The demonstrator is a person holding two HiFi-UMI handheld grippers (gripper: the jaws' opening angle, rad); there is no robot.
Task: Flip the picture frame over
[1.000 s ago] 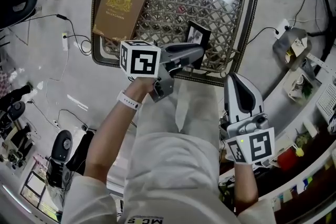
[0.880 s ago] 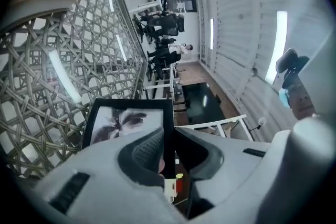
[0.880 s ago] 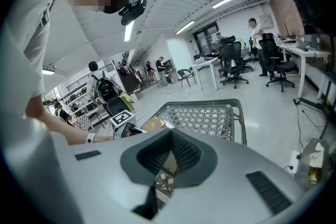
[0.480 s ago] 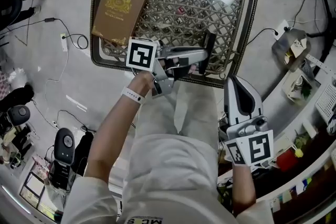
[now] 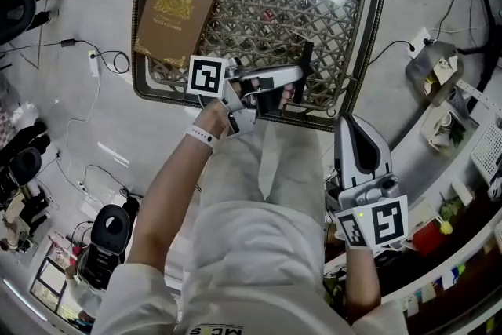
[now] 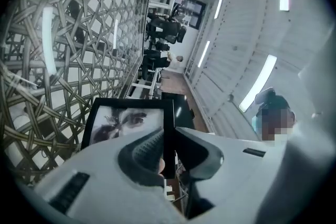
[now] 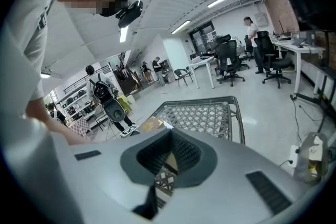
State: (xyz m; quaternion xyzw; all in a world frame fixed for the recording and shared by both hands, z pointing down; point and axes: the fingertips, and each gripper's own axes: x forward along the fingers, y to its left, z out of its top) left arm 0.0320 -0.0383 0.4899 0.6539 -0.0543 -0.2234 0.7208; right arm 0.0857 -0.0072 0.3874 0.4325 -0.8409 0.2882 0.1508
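Observation:
The picture frame (image 5: 307, 68) is black-rimmed with a black-and-white photo; in the head view it stands on edge over the near rim of the woven lattice table (image 5: 345, 27). My left gripper (image 5: 296, 81) is shut on the frame's edge. In the left gripper view the photo side (image 6: 127, 121) faces left and the left gripper (image 6: 169, 139) pinches the rim between its pads. My right gripper (image 5: 350, 121) hangs back by the person's right side, off the table, with jaws shut and nothing in them; the right gripper view shows the right gripper (image 7: 164, 166) pointing toward the table (image 7: 202, 113).
A brown book with a gold crest (image 5: 174, 5) lies on the table's left corner. Cables and a power strip (image 5: 96, 62) run over the floor at left. A cluttered shelf (image 5: 459, 169) curves along the right. Office chairs (image 7: 231, 63) and people stand far off.
My left gripper has rolled and the frame has turned with it, from showing its photo face to standing edge-on. The right gripper has stayed put.

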